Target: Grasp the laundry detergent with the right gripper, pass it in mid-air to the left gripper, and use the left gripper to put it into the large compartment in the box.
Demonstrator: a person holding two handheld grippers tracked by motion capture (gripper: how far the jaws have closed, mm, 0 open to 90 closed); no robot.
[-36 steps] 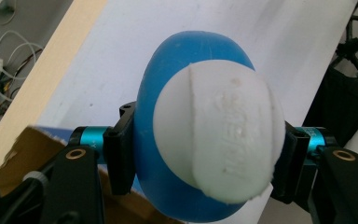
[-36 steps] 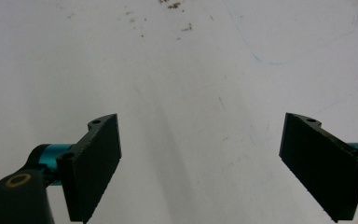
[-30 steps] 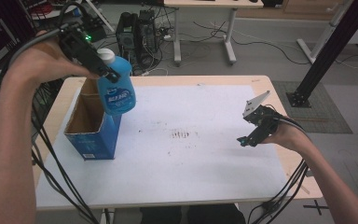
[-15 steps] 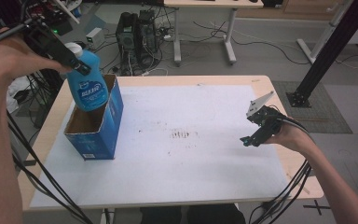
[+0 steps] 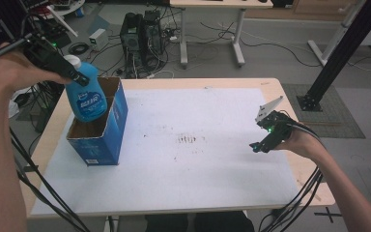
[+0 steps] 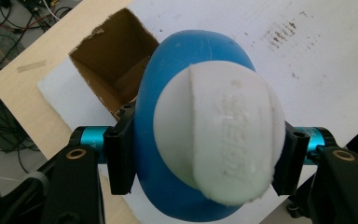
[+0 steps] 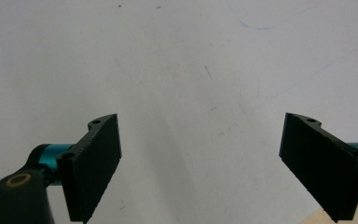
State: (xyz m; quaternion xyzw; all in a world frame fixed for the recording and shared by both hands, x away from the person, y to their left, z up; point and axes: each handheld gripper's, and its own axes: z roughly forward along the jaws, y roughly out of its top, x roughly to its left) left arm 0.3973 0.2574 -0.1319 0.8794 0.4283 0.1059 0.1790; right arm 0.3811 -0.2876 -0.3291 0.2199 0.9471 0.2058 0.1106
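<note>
Blue bottle (image 5: 86,95) now lower, over box (image 5: 112,129).

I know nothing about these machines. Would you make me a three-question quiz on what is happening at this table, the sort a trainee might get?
1. True or false: the left gripper is closed on the blue bottle.
2. What lies under the bottle? A) a metal tray B) the open blue cardboard box C) a laptop
3. Fill in: the right gripper has its jaws ____ over the white table sheet.

Key:
1. True. The left gripper view shows both jaws pressed on the bottle's neck below its white cap.
2. B. The bottle hangs over the box's open top.
3. Open, with nothing between them.
</note>
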